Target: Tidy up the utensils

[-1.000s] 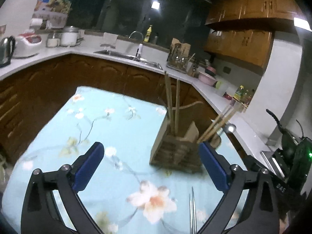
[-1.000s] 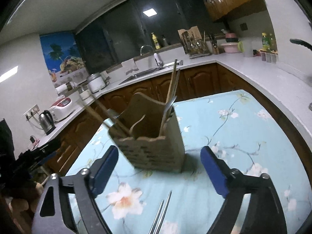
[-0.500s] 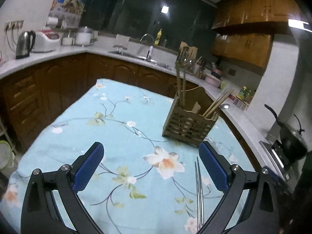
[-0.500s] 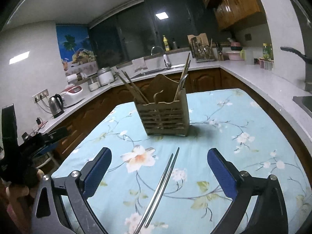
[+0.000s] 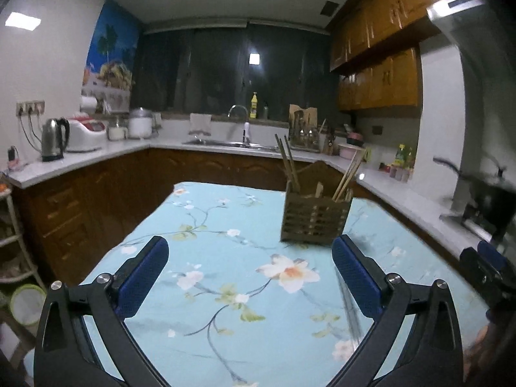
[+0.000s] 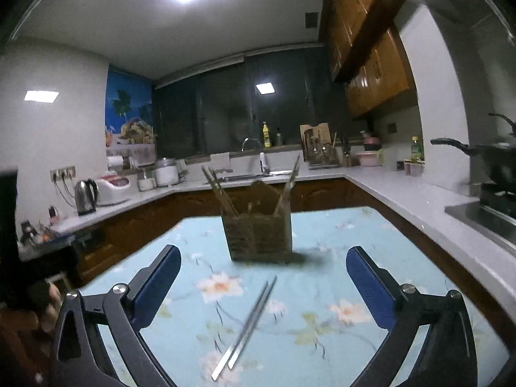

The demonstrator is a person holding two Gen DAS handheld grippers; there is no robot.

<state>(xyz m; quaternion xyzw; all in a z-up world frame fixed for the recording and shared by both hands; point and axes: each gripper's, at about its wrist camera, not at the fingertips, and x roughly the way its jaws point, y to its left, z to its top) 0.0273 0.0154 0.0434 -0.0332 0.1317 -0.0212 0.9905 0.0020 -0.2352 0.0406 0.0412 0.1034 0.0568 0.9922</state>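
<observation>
Here, two hand-held grippers hang low over a bench (image 6: 387, 225) covered in a pale blue floral cloth. The left hand-held gripper (image 5: 250, 277) has its two blue-padded fingers spread wide at the bottom of its frame, with only cloth between them. The right hand-held gripper (image 6: 262, 287) is spread just as wide, its jaws opening, and its pads touch nothing.

One wooden slatted utensil holder (image 6: 258, 237) stands upright on the bench, at the middle of the right wrist view and right of centre in the left wrist view (image 5: 314, 219). Thin wooden sticks (image 6: 219, 190) lean out of its left side and a few utensil handles (image 6: 292, 177) out of its right; blur keeps me from counting them exactly.

Two metal chopsticks (image 6: 246, 325) lie side by side on the cloth, in the lower middle of the right wrist view, between that gripper's fingers but below them and apart from the holder. In the left wrist view they show only as a faint streak (image 5: 350, 312) beside the right finger.

One kettle (image 5: 54, 140) stands on the far counter at left.
</observation>
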